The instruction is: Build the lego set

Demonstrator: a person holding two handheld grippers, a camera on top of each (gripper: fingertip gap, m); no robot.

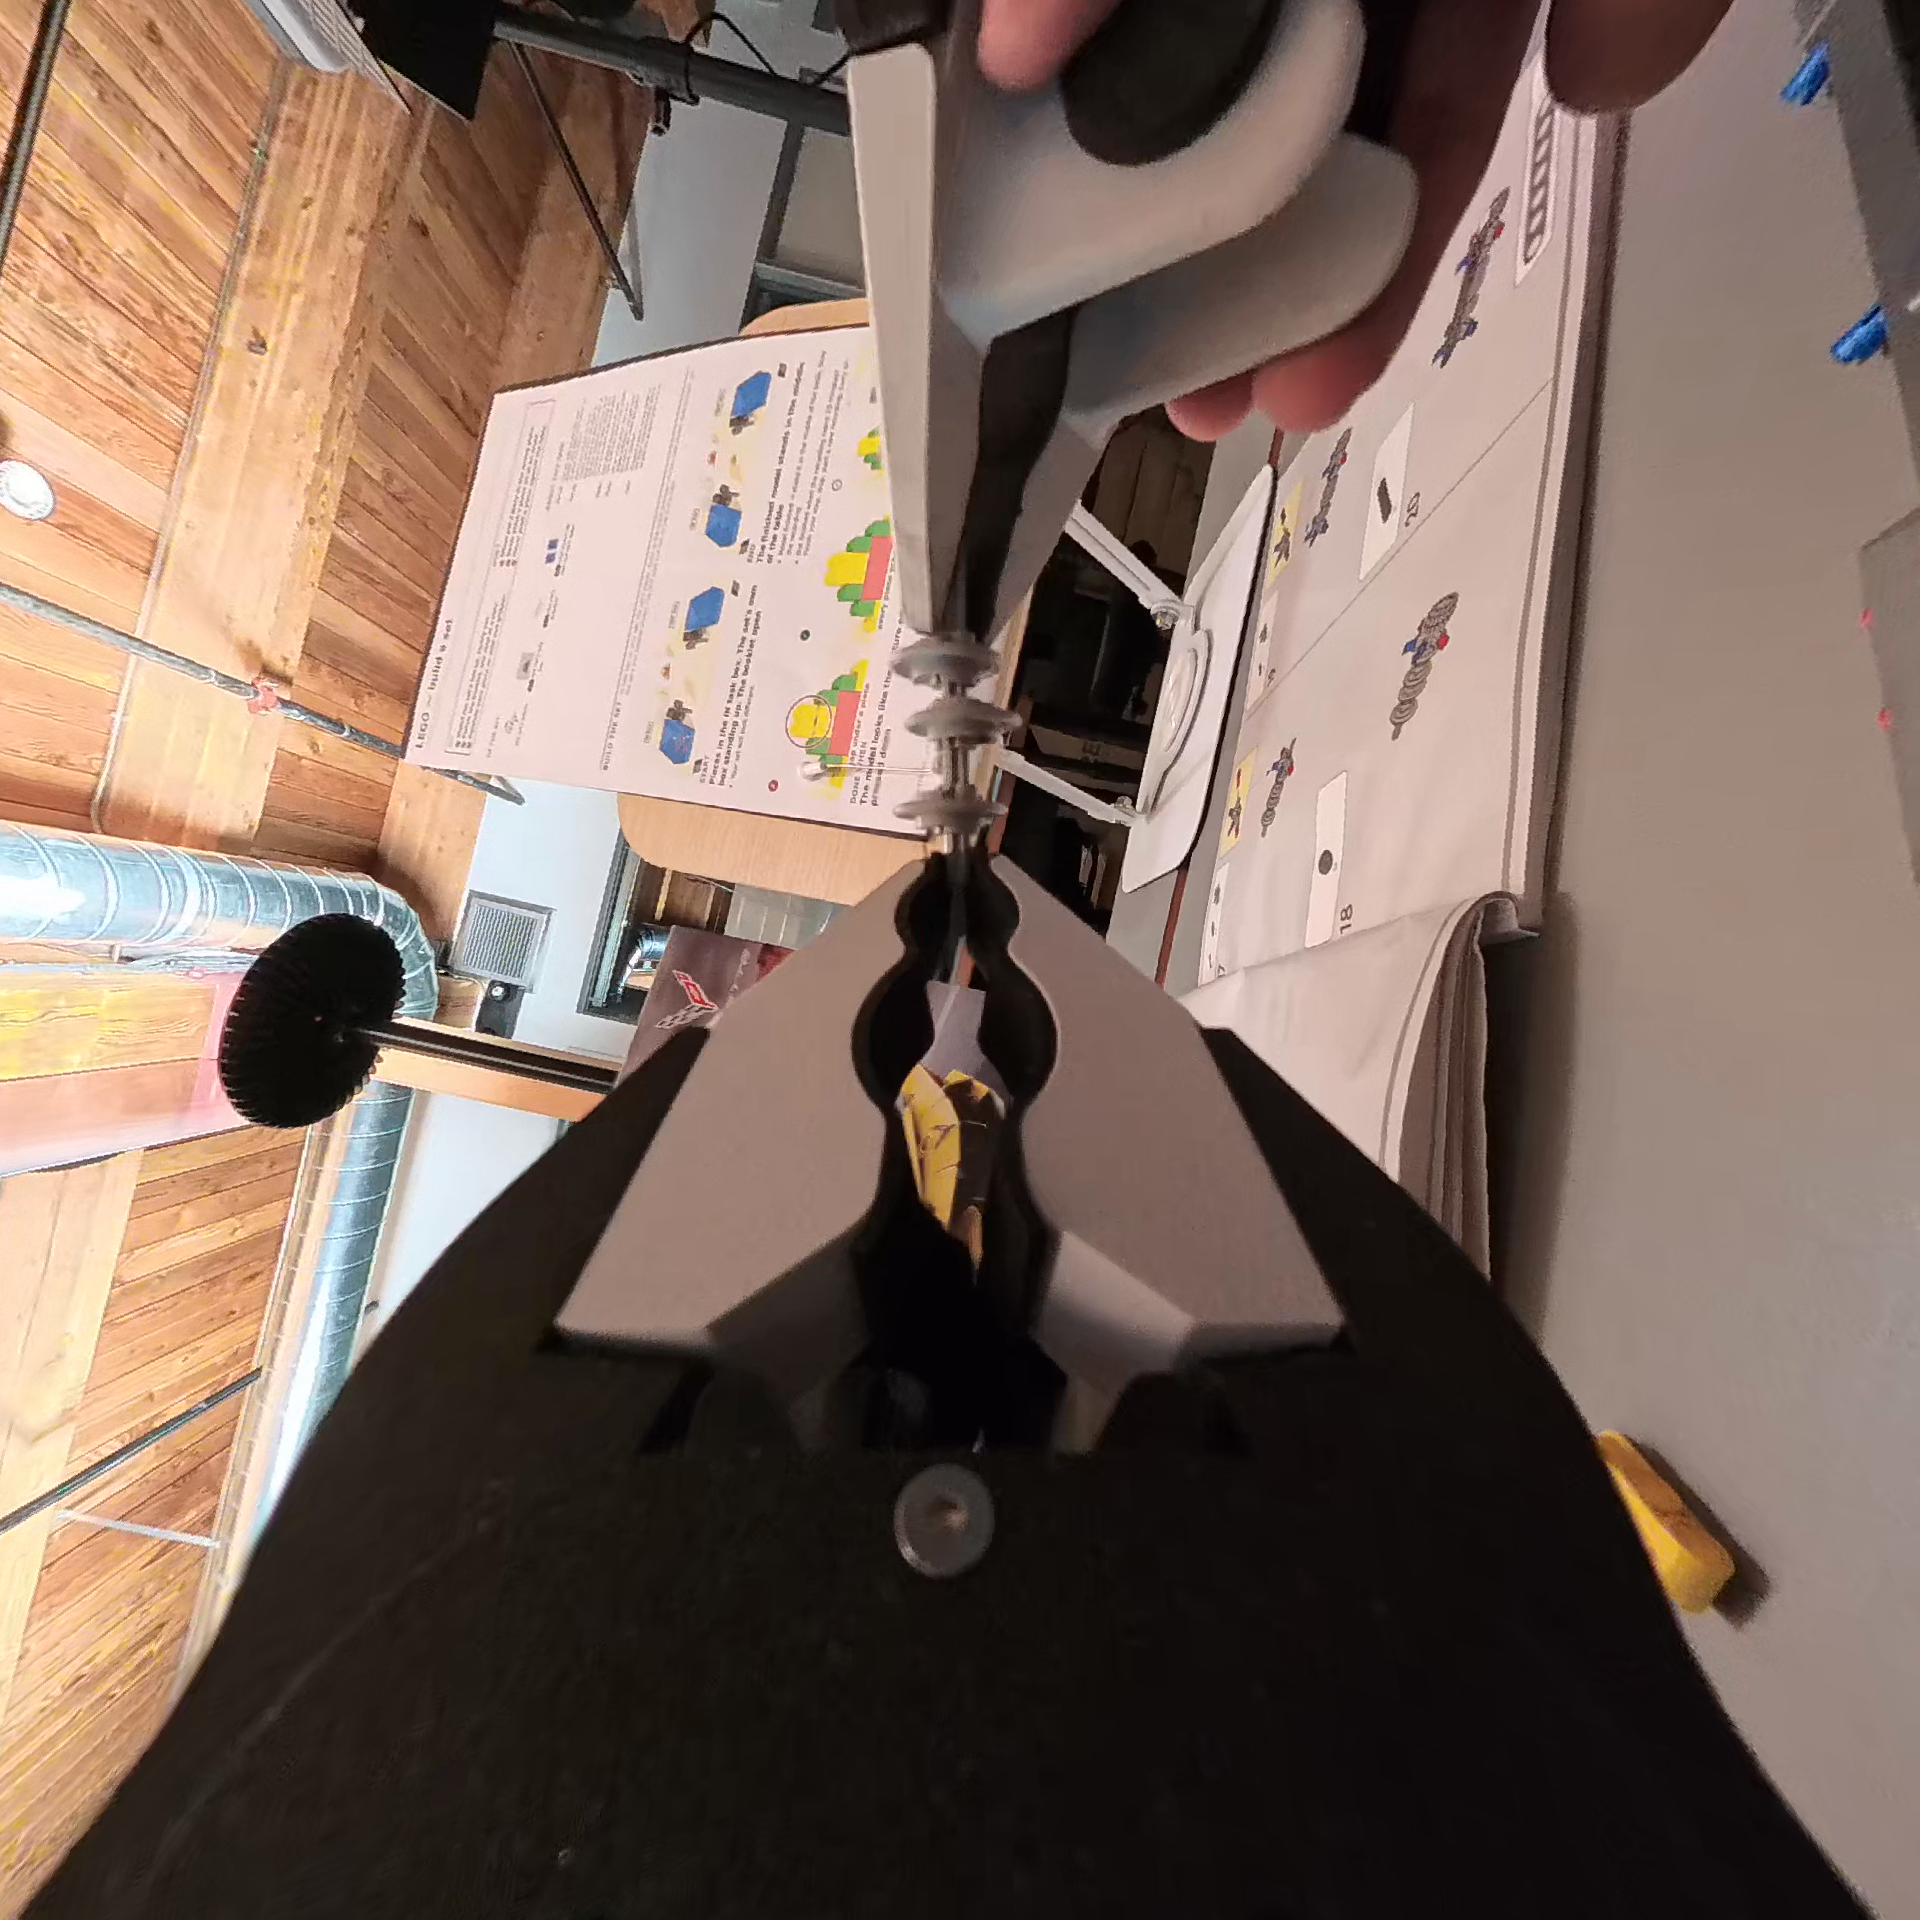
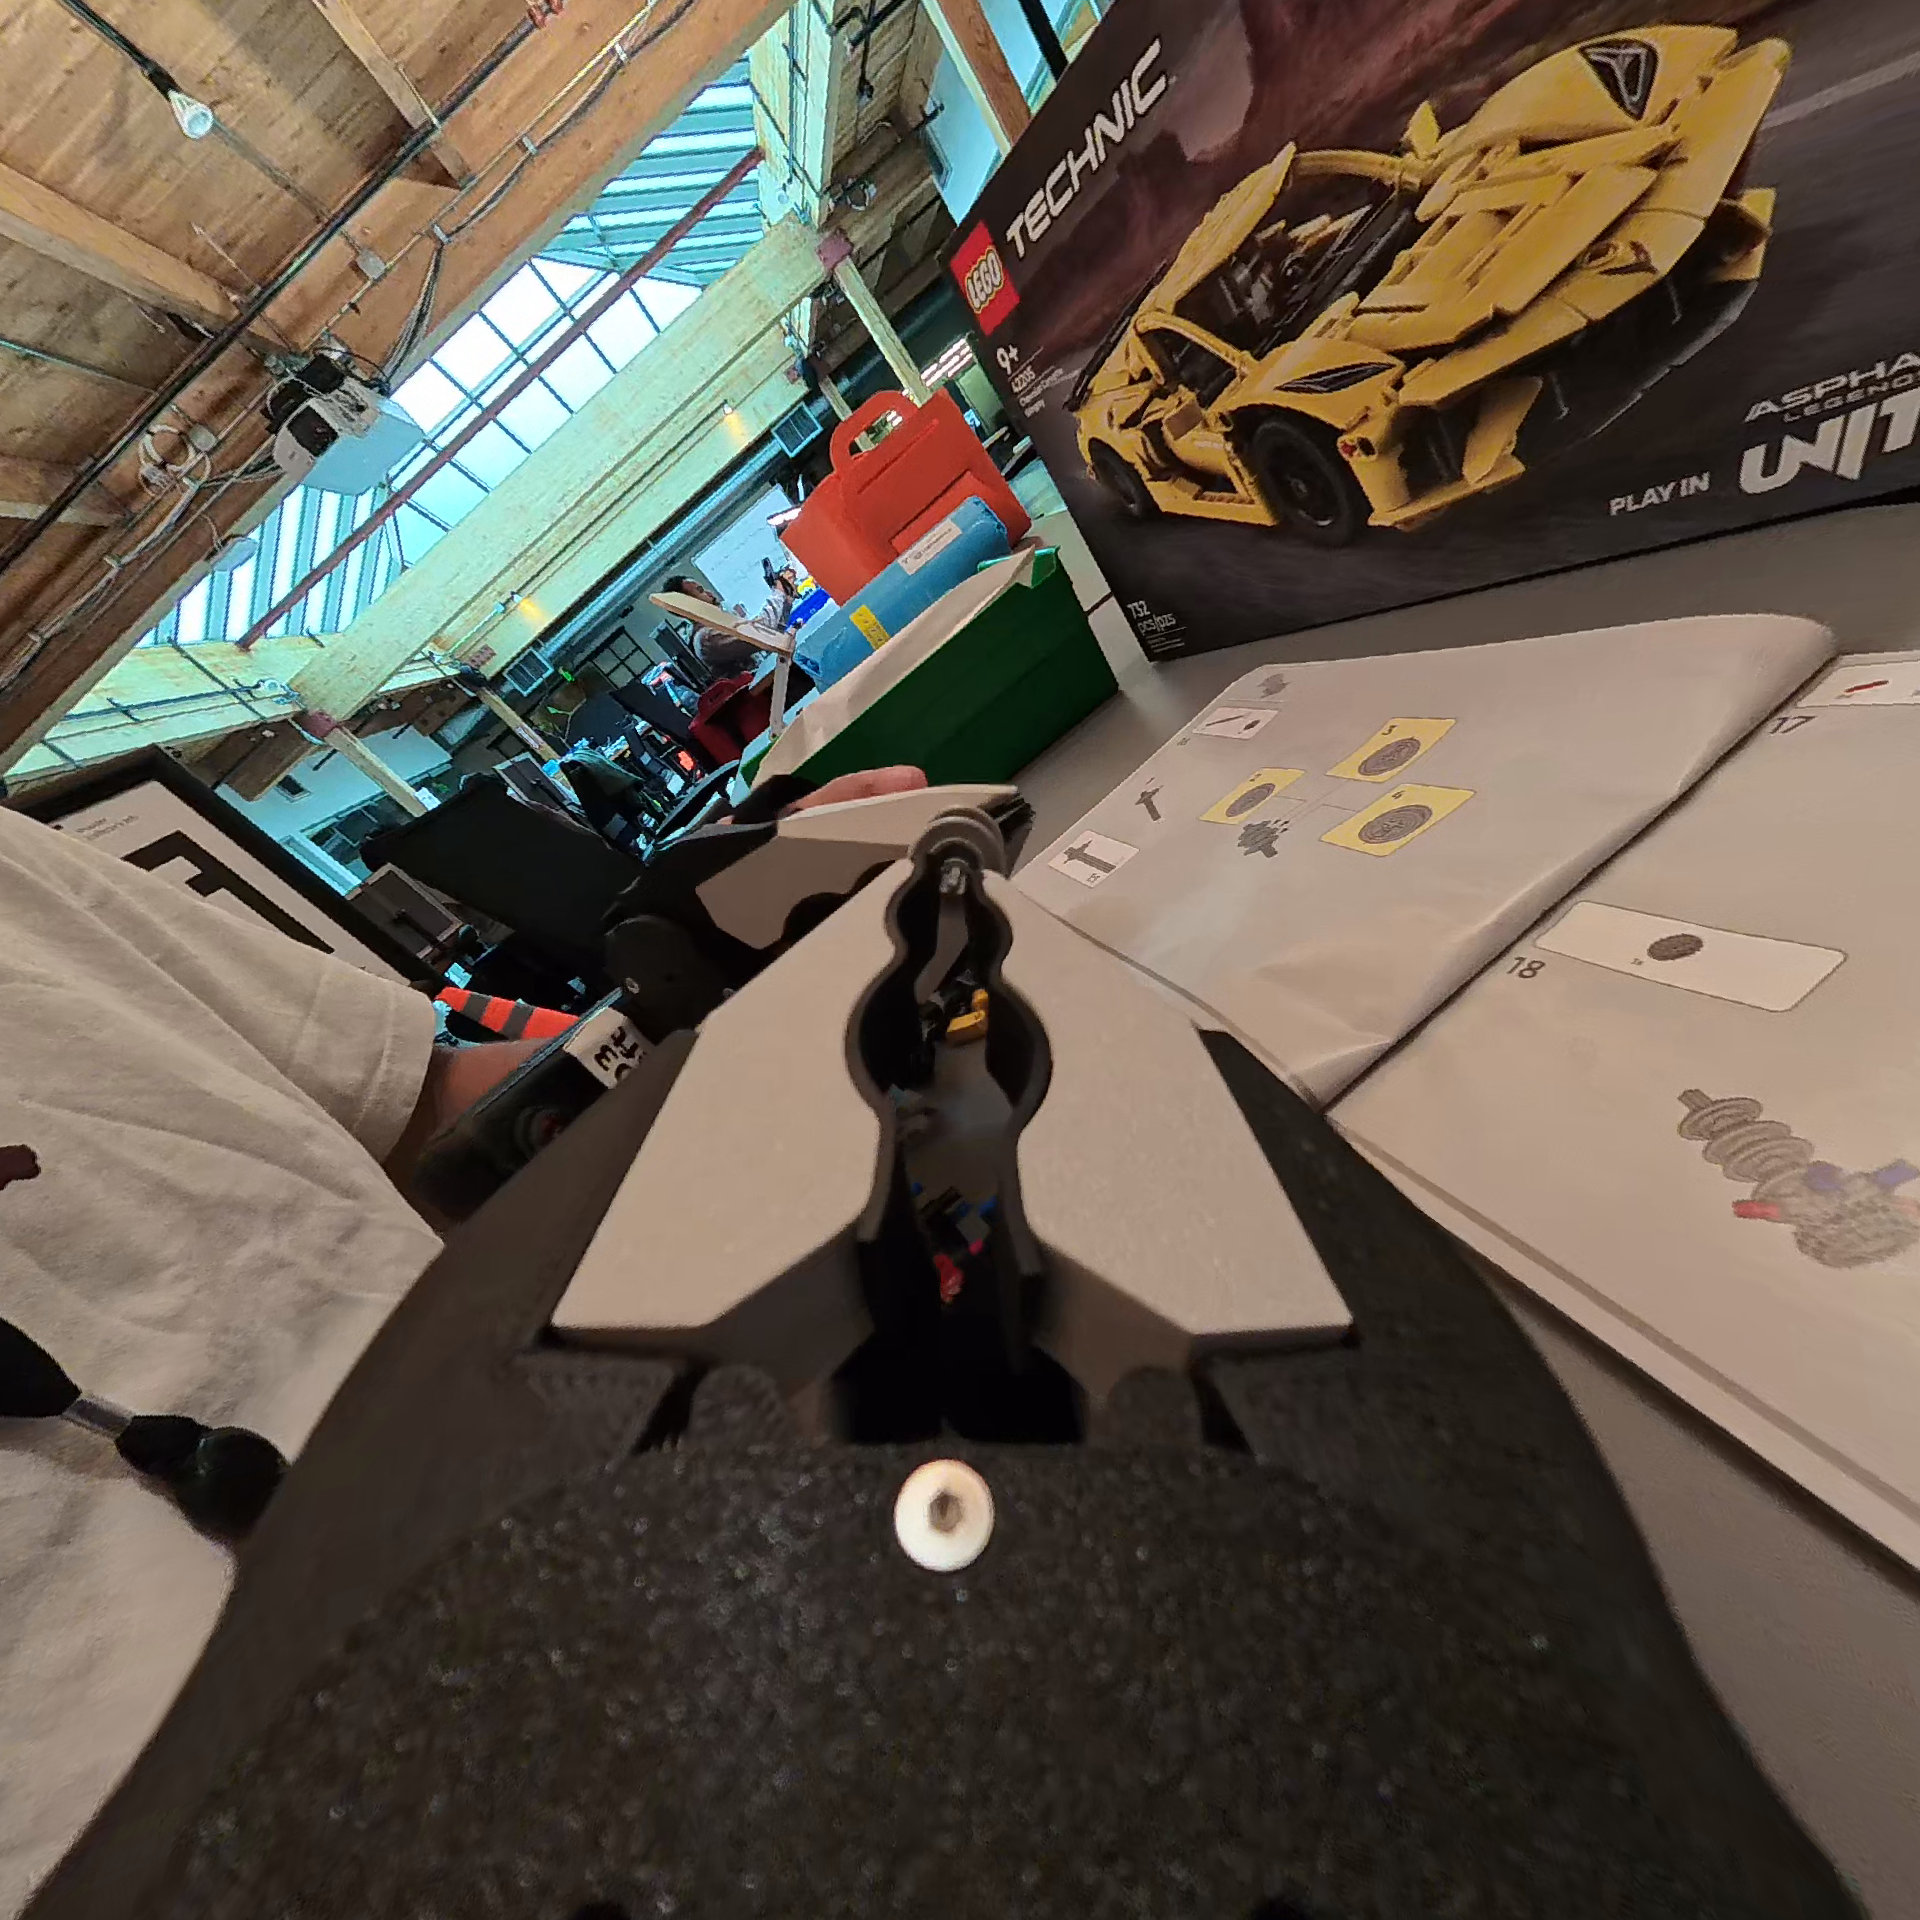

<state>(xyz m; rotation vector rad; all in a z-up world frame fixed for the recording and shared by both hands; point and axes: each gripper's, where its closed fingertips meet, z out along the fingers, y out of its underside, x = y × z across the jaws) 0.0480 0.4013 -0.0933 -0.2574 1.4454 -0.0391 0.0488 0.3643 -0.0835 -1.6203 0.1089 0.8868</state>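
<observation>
A thin dark axle carrying three grey discs [image 1: 954, 727] is held in the air between both grippers. In the left wrist view my left gripper [image 1: 958, 864] is shut on the near end of the axle. The right gripper [image 1: 951, 629] comes in from above, held by a hand, and is shut on the far end. In the right wrist view my right gripper [image 2: 956, 878] is shut on the axle, with one grey disc [image 2: 961, 836] showing just past its tips. The left gripper's fingers [image 2: 831, 842] lie behind it, pointing toward it.
An open instruction booklet [image 1: 1403, 727] [image 2: 1455, 883] lies on the grey table. The set's box with a yellow car [image 2: 1455, 312] stands behind it. A green bin [image 2: 966, 675] sits further back. A yellow piece [image 1: 1662, 1517] and blue pieces [image 1: 1860, 338] lie on the table. A printed sheet [image 1: 665, 582] stands upright. Some 5 cm of space lies between my two pairs of fingers. About 12 cm separates my left fingertips from the yellow piece [image 1: 1662, 1517].
</observation>
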